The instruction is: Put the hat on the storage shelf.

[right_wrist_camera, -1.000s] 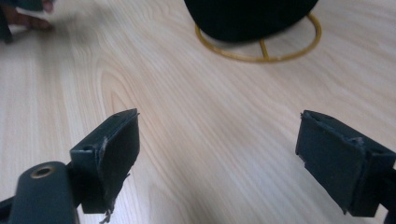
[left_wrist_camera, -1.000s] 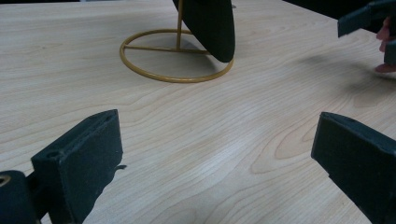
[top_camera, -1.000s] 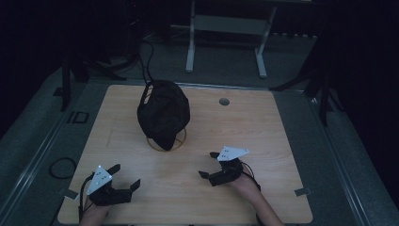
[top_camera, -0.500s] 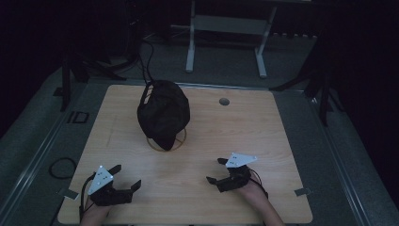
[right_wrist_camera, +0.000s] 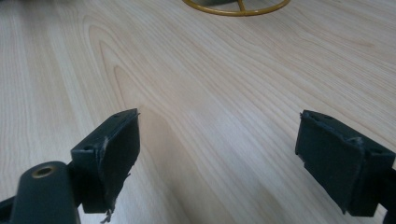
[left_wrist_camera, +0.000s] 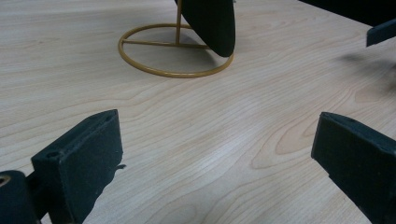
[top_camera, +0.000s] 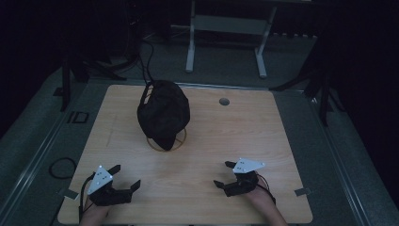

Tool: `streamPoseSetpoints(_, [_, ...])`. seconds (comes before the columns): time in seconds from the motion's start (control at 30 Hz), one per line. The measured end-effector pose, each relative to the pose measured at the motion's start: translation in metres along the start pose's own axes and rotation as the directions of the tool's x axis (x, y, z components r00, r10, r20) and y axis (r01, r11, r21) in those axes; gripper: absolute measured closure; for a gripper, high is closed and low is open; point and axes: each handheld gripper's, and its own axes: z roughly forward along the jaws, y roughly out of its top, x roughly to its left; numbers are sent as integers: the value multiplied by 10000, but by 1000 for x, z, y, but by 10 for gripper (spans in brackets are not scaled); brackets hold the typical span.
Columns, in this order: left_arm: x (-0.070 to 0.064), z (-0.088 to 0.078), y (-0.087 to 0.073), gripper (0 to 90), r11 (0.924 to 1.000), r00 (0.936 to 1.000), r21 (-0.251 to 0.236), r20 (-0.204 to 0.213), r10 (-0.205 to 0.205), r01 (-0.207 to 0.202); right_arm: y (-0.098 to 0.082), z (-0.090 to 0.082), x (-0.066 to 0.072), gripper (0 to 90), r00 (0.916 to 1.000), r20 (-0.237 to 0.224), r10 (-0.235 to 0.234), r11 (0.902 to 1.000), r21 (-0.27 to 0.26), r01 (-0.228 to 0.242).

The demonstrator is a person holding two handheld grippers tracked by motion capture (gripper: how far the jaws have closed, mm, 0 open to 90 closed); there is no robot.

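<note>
Sits propped on a gold wire stand [top_camera: 167, 141] toward the far left of the worktop [top_camera: 263, 136]: a black cap [top_camera: 163, 112], draped over the upright so that the crown keeps its shape and the brim hangs down toward the ring base, touching or nearly touching it, hard to tell which. Seen from the left gripper view as a dark rounded edge [left_wrist_camera: 210, 23] dipping inside the gold ring [left_wrist_camera: 173, 70], with the thin stem rising behind it; seen from the right gripper view merely as a slice of that ring [right_wrist_camera: 236, 9] at the top edge. Rests low at the near left corner, the left tool [top_camera: 126, 178], jaws spread wide with bare wood between them, aimed roughly at the stand, probably parked there so a reach forward meets the ring or the brim head-on. Rests at the near right, the right tool [top_camera: 225, 174], likewise gaping and gripping nothing, angled inward toward the same stand, well apart from the cap. Looks like a ready pose: both held wide open and close to the surface, presumably because a soft cap wants a broad bite on the brim while the light stand may need steadying from the other side. Lies a small round hole [top_camera: 224, 101] in the worktop beyond the cap, well apart from everything
</note>
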Motion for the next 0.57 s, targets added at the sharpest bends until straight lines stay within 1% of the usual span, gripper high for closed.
streamPoseSetpoints(0.07, [0, 0, 0, 26, 10000, 10000, -30, 23, -33, 33, -3, -4, 0, 137, 10000, 33, -27, 10000, 20, 27])
streamPoseSetpoints(0.2, [0, 0, 0, 26, 10000, 10000, -28, 34, -54, 54, -7, -9, -1, 137, 10000, 77, 62, 10000, 8, -62])
streamPoseSetpoints(0.3, [0, 0, 0, 26, 10000, 10000, -18, 15, -38, 38, -11, -15, -2, 137, 9998, 109, 173, 9998, -95, -172])
streamPoseSetpoints(0.4, [0, 0, 0, 26, 10000, 10000, -1, 19, -42, 42, -13, -16, -4, 137, 9994, 130, 306, 9995, -130, -304])
streamPoseSetpoints(0.57, [1, 0, 0, 26, 10000, 10000, -15, 41, -82, 82, -13, -16, -4, 137, 9996, 166, 249, 9996, -116, -247])
